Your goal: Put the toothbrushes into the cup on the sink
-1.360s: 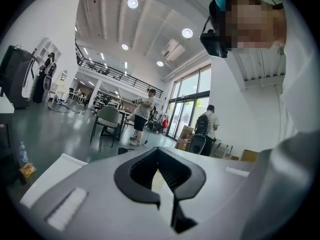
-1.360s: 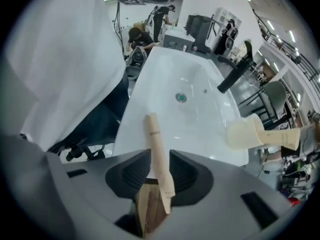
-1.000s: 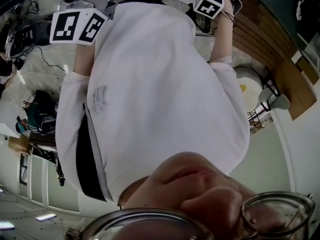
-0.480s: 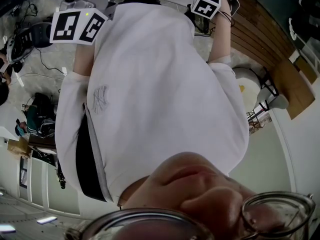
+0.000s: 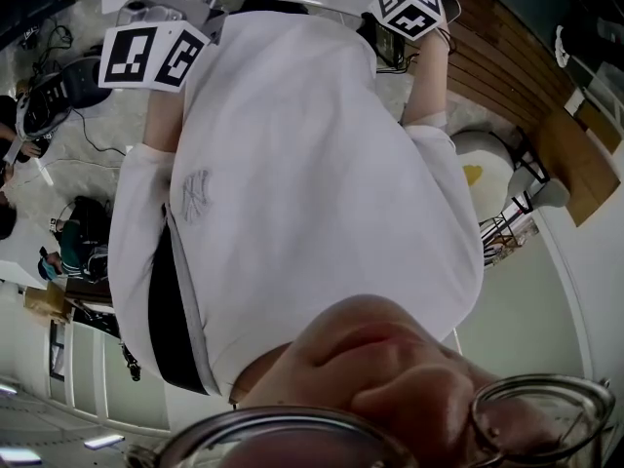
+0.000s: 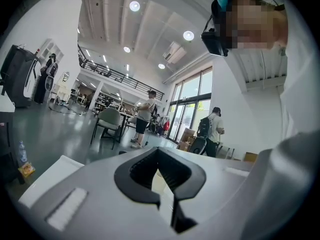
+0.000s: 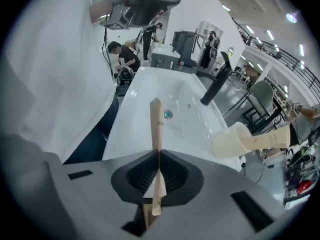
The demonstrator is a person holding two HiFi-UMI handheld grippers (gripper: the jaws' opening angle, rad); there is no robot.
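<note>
My right gripper (image 7: 158,156) is shut on a tan wrapped toothbrush (image 7: 157,126); its jaws have just closed on it. The brush stands up between the pads, above the white sink (image 7: 145,104). A cream cup (image 7: 235,140) sits to the right on the sink's rim, with another tan toothbrush (image 7: 274,140) sticking out of it. My left gripper (image 6: 161,176) points out into the hall, jaws together with nothing between them. The head view shows only both marker cubes, the left (image 5: 151,55) and the right (image 5: 409,3), above a white shirt (image 5: 292,164).
A black faucet (image 7: 215,86) rises at the sink's far side, and the drain (image 7: 168,115) lies in the basin. People (image 6: 145,116), chairs (image 6: 109,124) and desks fill the hall behind. A white-shirted torso (image 7: 60,74) stands close on the left of the sink.
In the head view the right marker cube has turned and shifted slightly at the top edge. The left marker cube stays where it was.
</note>
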